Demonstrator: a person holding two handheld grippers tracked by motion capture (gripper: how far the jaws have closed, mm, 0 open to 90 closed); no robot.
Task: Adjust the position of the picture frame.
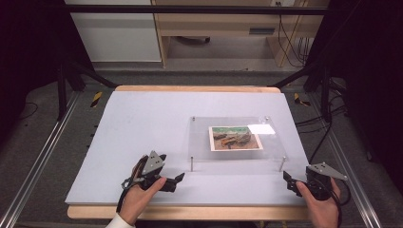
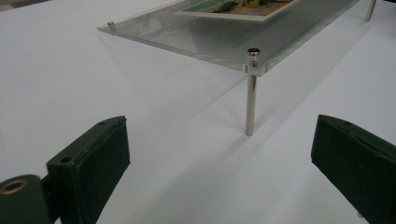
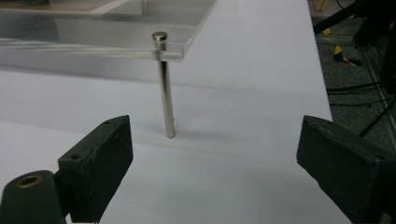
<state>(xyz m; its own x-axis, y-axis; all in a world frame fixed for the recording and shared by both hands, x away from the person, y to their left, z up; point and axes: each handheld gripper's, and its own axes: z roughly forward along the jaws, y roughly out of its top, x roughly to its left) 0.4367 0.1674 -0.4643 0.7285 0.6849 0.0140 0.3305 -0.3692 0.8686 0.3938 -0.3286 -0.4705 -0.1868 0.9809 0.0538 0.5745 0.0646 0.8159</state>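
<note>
White table (image 1: 142, 123), clear acrylic stand (image 1: 204, 142) with picture card (image 1: 235, 137): nothing started.
Left gripper (image 1: 178, 179) and right gripper (image 1: 288, 179) gape wide, empty, near its front legs; card untouched.

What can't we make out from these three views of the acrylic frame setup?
- Picture in the clear frame: too small in the high view to read its subject; cut off by the top edge in the left gripper view.
- Far posts: blurred specks in the high view.
- Left gripper and right gripper: outer jaws cut off by the frame edges.
- Right hand: cut by the bottom edge.
</note>
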